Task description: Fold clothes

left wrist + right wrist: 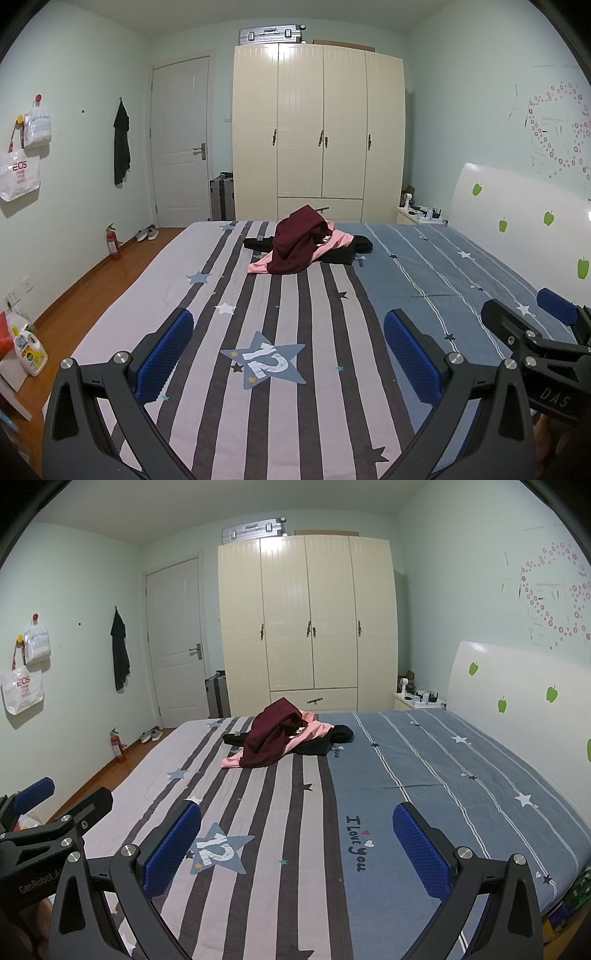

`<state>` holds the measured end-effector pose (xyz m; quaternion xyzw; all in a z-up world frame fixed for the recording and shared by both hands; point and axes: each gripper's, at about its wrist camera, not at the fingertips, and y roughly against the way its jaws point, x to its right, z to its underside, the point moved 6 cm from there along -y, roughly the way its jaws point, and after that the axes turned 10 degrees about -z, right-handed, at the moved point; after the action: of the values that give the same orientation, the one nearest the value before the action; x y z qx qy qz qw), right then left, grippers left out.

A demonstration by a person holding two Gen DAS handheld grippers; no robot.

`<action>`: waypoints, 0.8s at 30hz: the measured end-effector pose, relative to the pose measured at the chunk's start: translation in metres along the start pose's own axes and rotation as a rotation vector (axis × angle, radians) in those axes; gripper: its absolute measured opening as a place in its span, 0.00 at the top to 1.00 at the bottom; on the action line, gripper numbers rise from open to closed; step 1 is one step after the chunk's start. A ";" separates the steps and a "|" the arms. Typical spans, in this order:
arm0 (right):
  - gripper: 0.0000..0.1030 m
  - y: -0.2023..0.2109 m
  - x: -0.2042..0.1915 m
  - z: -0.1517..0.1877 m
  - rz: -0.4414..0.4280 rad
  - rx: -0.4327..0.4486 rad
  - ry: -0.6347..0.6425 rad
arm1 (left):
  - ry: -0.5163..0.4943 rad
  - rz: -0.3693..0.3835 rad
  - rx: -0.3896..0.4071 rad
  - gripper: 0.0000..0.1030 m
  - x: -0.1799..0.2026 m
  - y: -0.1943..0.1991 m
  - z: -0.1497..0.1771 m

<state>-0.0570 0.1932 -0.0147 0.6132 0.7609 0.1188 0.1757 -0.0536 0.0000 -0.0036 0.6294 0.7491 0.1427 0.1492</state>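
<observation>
1. Dead ahead of both sets of jaws, well beyond the fingertips: the clothes pile (pixel 301 245) sits mid-bed toward the far edge. Maroon garment (pixel 295 240) is on top, draped in a hump; pink garment (pixel 332 242) is under it, poking out both sides; black garment (pixel 343 253) is at the bottom, spread flat.
2. Nothing is folded. All three pieces are tangled in one heap, so my read is the task is at the start: approach step, no grasp yet.
3. Left gripper (pixel 288 356): jaws spread wide, nothing between the pads, only striped bedsheet (pixel 280 295) showing in the gap.
4. Right gripper (pixel 297 849): same, spread wide and empty. It sits just beside the left one; each shows at the edge of the other's view.
5. Next move probably calls for a long reach forward, then pinching only the maroon layer by an edge or corner and lifting it clear of the pink one.
6. The near half of the bed is bare, good spot to lay it flat.
7. Outward: wardrobe (pixel 319 129) behind the pile, headboard (pixel 517 221) to the right of the jaws.
</observation>
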 end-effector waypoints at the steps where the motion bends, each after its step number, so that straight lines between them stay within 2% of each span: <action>1: 0.00 -0.001 0.000 0.000 0.000 0.000 0.000 | -0.001 -0.001 0.001 0.01 0.001 0.000 0.001; 24: 0.00 0.001 -0.002 0.004 0.000 0.006 0.001 | 0.000 -0.006 0.004 0.01 0.001 -0.006 0.011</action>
<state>-0.0539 0.1915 -0.0174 0.6137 0.7613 0.1168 0.1733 -0.0547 0.0003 -0.0156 0.6276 0.7512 0.1406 0.1482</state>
